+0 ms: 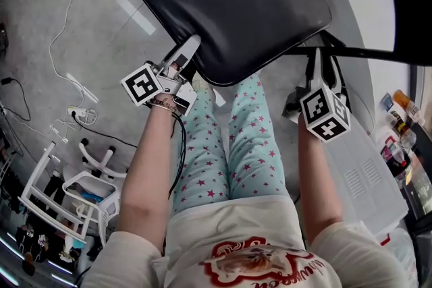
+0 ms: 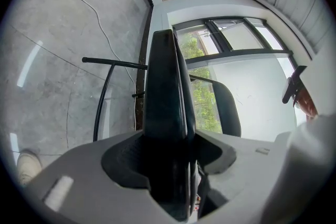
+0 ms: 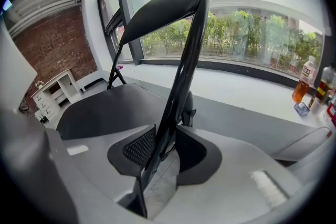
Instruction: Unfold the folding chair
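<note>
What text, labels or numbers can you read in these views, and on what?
Nothing can be read as it stands.
Shirt print: red lettering, too blurred and cut off to read.
Bottles: labels too small to read.
Folding chair: no print visible.

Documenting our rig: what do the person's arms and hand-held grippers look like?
The left hand-held gripper and right hand-held gripper are light grey with black ribbed pads, each bearing a white cube of black square markers. A black cable runs from the left one. Short cream sleeves.
</note>
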A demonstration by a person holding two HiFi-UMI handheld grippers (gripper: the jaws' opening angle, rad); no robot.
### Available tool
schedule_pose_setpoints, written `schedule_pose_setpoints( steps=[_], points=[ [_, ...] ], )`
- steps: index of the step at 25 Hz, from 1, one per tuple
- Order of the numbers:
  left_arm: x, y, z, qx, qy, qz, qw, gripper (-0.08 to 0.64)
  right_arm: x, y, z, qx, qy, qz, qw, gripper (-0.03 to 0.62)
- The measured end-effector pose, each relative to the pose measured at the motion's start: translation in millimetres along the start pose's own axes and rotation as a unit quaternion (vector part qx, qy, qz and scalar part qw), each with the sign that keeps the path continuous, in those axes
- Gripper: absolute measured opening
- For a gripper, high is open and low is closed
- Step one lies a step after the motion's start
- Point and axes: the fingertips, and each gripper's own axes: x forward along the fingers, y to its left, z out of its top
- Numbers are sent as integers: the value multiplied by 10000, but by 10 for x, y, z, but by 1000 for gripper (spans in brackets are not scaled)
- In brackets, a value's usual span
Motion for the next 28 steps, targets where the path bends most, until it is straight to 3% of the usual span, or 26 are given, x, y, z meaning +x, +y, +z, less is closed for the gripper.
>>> schedule_pose_setpoints(
  steps=[17, 28],
  points=[
    [-307, 643, 81, -161, 59, -154, 9997, 260, -125, 368, -472, -316, 152, -11, 9994, 137],
    [-302, 671, 72, -21, 80, -384, 9992, 260, -131, 340, -508, -256, 68, -90, 9996, 135]
  ],
)
